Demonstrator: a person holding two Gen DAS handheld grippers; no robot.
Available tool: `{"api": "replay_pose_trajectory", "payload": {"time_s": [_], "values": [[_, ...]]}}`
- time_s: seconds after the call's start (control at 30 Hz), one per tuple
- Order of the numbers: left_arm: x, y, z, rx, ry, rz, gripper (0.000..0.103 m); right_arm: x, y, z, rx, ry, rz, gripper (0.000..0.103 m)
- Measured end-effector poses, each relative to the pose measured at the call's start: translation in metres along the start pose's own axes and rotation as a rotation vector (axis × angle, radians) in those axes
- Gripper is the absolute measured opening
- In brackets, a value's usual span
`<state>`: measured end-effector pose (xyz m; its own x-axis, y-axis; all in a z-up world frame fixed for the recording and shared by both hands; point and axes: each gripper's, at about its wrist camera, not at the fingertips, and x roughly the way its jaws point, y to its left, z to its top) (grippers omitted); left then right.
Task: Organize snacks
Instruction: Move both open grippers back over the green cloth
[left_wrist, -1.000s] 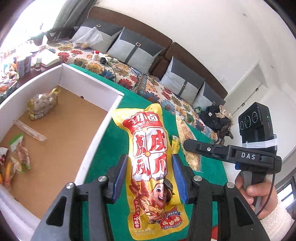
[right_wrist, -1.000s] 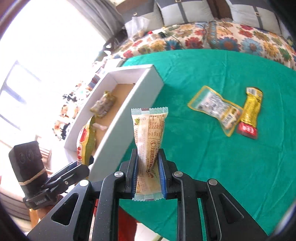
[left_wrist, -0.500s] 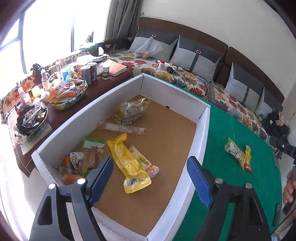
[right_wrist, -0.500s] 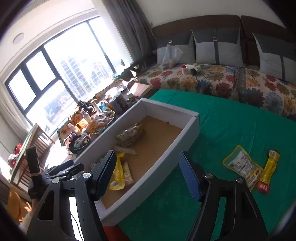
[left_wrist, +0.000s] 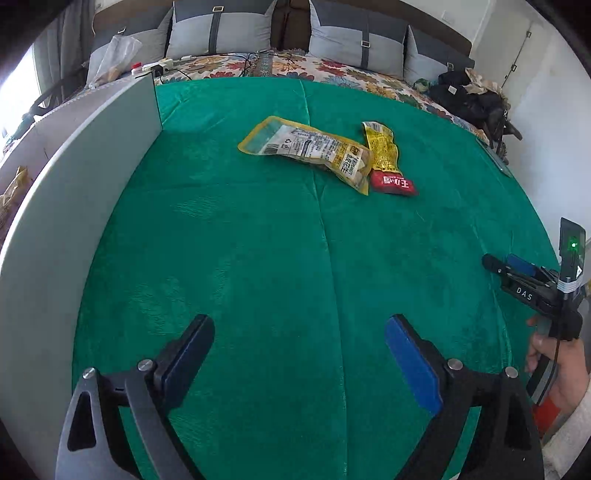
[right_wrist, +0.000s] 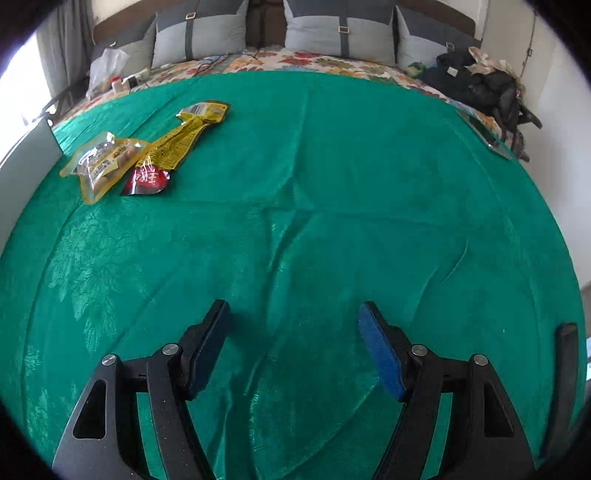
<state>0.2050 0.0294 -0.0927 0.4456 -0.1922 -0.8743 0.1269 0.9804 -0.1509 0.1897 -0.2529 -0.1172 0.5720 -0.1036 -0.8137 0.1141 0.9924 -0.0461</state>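
Two snack packets (left_wrist: 310, 149) lie well ahead of left tool (left_wrist: 297, 338).

Left gripper (left_wrist: 297, 334) held low and level, jaws spread wide, nothing between the blue pads, right gripper (right_wrist: 293, 321) likewise wide apart and empty, right hand (left_wrist: 561, 369) wrapped around its handle at frame edge.

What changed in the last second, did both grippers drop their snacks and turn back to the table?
Yes. A second ago the left gripper straddled a big yellow bag and the right gripper pinched a cream packet; both packs now lie in the white box. Both grippers are open and empty, swung back over the green cloth. The clear yellow-edged pouch and yellow-red stick pack stayed put.
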Motion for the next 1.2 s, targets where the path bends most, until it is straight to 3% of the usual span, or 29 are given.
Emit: {"api": "replay_pose_trajectory", "payload": {"time_s": [0.13, 0.2, 0.3, 0.37, 0.43, 0.97, 1.07, 1.13, 1.2], "values": [[0.044, -0.014, 0.004, 0.026, 0.017, 0.075, 0.093, 0.002, 0.000, -0.003, 0.006, -0.046, -0.006, 0.080], [0.052, -0.019, 0.008, 0.051, -0.020, 0.142, 0.096, 0.003, 0.002, -0.003, 0.007, -0.043, -0.019, 0.083], [0.058, -0.019, 0.009, 0.033, -0.059, 0.152, 0.103, 0.006, -0.003, -0.003, 0.030, -0.035, -0.013, 0.088], [0.057, -0.019, 0.002, 0.032, -0.126, 0.152, 0.103, 0.006, -0.004, -0.006, 0.035, -0.033, -0.012, 0.090], [0.055, -0.016, 0.002, 0.034, -0.137, 0.160, 0.103, 0.005, -0.004, -0.007, 0.036, -0.033, -0.013, 0.090], [0.057, -0.013, 0.003, 0.028, -0.136, 0.156, 0.103, 0.006, -0.006, -0.008, 0.039, -0.032, -0.013, 0.091], [0.057, -0.011, 0.010, 0.006, -0.064, 0.155, 0.103, 0.006, -0.006, -0.008, 0.039, -0.032, -0.013, 0.091], [0.059, -0.008, 0.028, -0.038, 0.022, 0.104, 0.102, 0.006, -0.006, -0.008, 0.039, -0.032, -0.013, 0.091], [0.054, 0.000, 0.053, -0.133, 0.040, -0.004, 0.102, 0.006, -0.006, -0.008, 0.039, -0.032, -0.013, 0.091]]}}
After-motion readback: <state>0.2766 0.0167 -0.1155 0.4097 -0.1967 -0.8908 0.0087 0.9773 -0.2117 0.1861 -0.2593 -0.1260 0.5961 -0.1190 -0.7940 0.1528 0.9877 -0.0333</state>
